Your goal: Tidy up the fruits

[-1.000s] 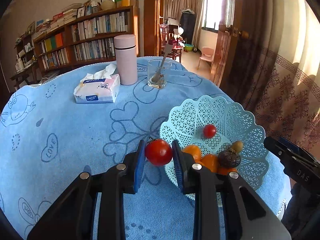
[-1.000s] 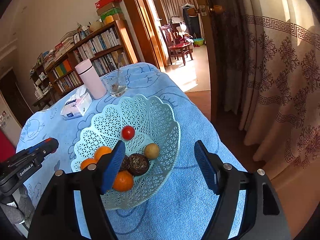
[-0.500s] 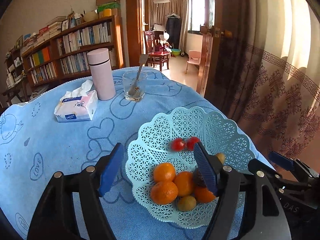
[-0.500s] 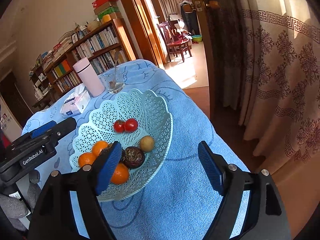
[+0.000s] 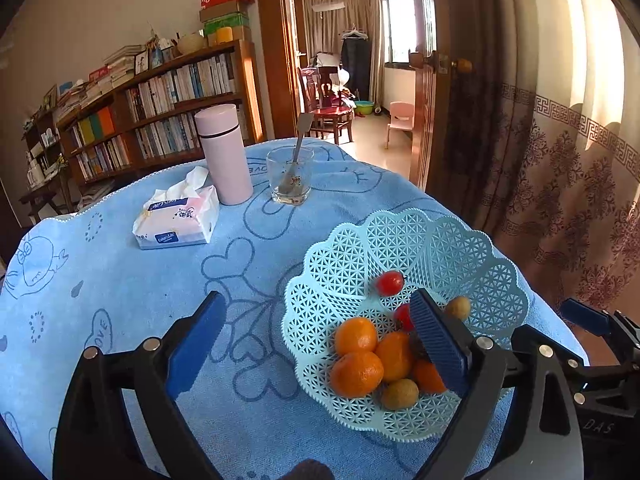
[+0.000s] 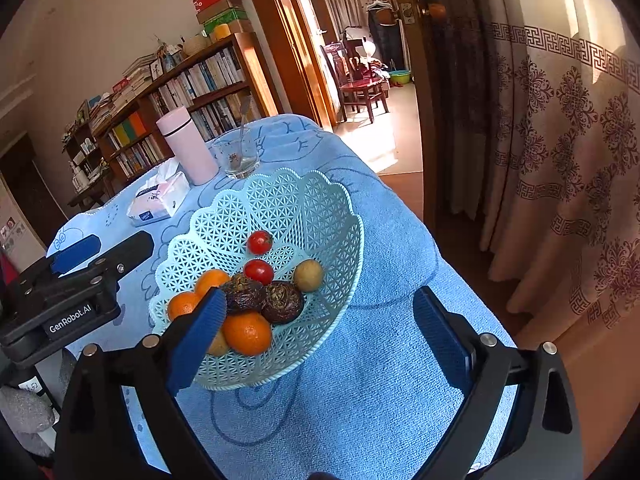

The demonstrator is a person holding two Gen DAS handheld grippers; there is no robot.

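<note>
A light blue lattice basket stands on the blue tablecloth. It holds two red tomatoes, several oranges, two dark wrinkled fruits and small tan fruits. My left gripper is open and empty, just left of and above the basket's near side. My right gripper is open and empty over the basket's near right rim. The left gripper also shows in the right wrist view.
On the far side of the table stand a pink flask, a glass with a spoon and a tissue pack. A bookshelf is behind. A curtain and a doorway are at the right.
My left gripper opened and let go of the tomato, which now lies in the basket. The left gripper then drew back and to the left. The right gripper barely moved.
</note>
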